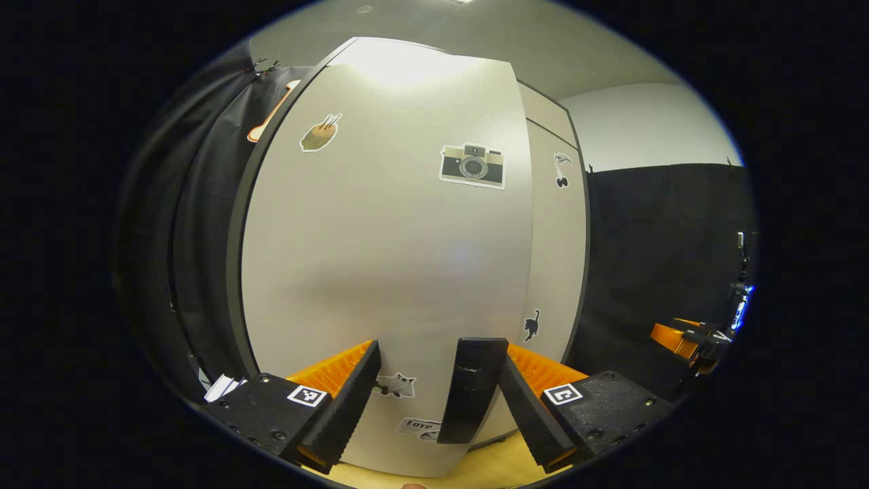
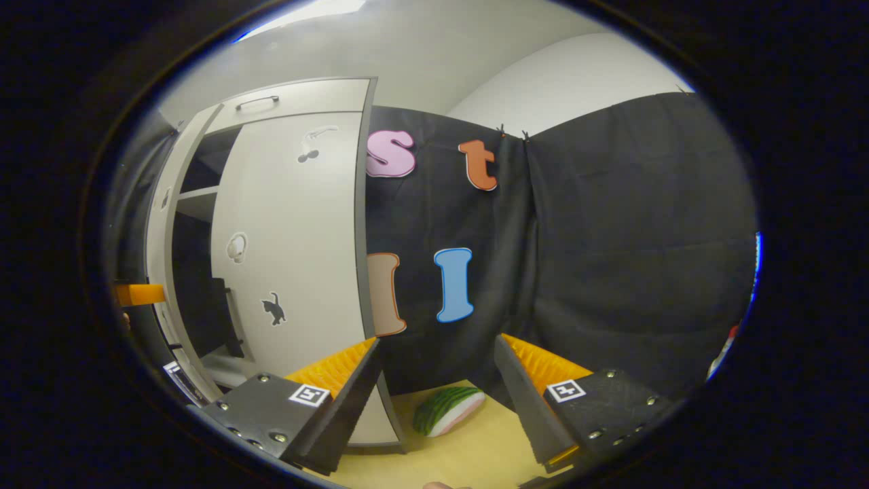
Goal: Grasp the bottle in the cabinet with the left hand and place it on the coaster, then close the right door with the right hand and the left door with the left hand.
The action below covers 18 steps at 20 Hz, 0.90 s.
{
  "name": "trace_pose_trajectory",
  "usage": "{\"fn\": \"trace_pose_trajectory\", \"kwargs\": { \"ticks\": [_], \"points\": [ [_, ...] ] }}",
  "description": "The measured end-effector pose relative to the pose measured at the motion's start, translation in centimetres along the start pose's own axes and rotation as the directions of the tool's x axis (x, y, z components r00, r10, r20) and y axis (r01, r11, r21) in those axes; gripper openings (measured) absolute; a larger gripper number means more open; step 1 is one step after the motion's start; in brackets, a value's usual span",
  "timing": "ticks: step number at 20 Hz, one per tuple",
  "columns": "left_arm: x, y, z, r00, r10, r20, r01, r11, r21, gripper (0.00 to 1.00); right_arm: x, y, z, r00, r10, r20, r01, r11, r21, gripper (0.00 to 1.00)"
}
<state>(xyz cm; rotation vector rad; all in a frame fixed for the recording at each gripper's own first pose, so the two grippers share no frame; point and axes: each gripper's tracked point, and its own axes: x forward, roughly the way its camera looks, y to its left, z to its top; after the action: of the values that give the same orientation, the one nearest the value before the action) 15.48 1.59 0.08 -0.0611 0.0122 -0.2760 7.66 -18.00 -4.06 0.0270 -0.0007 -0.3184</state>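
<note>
Left tongs spread open, straddling the dark handle of the left door, fingers not pressing it. Right tongs open too, holding nothing, above the worktop by a watermelon slice. Beyond, right door closed, left door ajar. Bottle and coaster: cannot tell where.

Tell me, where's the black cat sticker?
In the right gripper view the cat sticker sits low on the right door, just right of its handle, above the right gripper.
</note>
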Motion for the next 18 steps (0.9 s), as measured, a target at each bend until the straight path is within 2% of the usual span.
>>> {"fn": "trace_pose_trajectory", "kwargs": {
  "ticks": [8, 18],
  "points": [
    [1.4, 0.0, -0.3, 0.999, 0.041, -0.008, -0.040, 0.998, 0.055, 1.00, 0.0, -1.6, -0.7, 1.000, -0.023, -0.011, 0.023, 1.000, 0.000, 1.00],
    [2.4, -0.2, -0.9, 0.999, 0.040, -0.011, -0.039, 0.997, 0.064, 0.99, -0.1, -3.7, -1.5, 0.998, -0.060, -0.029, 0.060, 0.998, 0.004, 1.00]
  ]
}}
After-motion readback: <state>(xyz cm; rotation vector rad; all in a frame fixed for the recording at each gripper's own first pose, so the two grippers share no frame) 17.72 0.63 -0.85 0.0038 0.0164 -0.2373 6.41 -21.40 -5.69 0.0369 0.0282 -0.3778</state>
